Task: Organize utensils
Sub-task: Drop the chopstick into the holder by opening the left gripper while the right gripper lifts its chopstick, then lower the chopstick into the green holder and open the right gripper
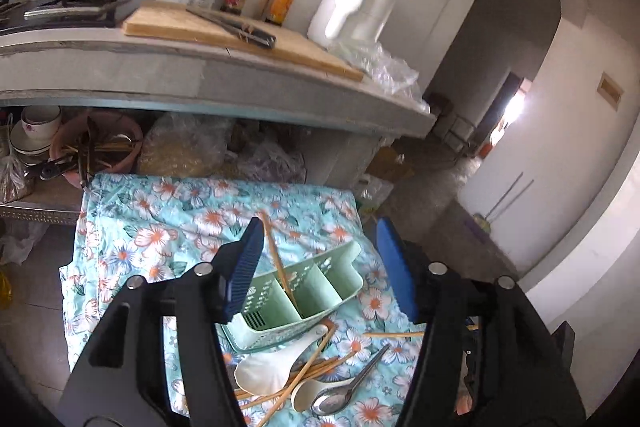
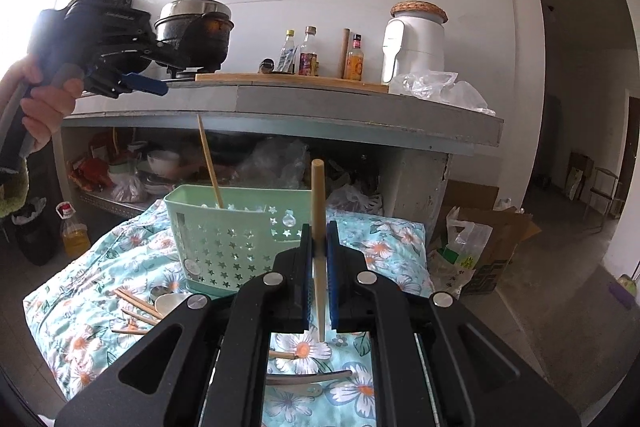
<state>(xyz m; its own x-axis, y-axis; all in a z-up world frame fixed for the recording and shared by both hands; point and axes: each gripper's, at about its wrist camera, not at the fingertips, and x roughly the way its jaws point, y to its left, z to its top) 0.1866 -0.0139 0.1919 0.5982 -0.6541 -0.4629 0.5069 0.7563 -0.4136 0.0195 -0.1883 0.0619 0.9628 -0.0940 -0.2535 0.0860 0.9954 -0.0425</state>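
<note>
Step in hand: loading chopsticks into the caddy [image 2: 224,227], one at a time. L gripper [image 1: 320,259] is above the caddy w/ fingers spread, nothing between them; one chopstick [image 1: 280,267] already leans in the middle compartment. R gripper [image 2: 320,267] has its pads pressed on a 2nd chopstick [image 2: 318,227], held near upright, just in front of the caddy's star-punched wall.

Rest of the utensils lie on the floral cloth [image 1: 160,227] beside the caddy: loose chopsticks, two white spoons [image 1: 272,367], a metal spoon [image 1: 340,395].

Next move, as I judge it: R lifts its stick over the rim, tips it in beside the first, lets go. L drops to the pile for another piece. Risk: stick catching the rim or tipping the light caddy.
</note>
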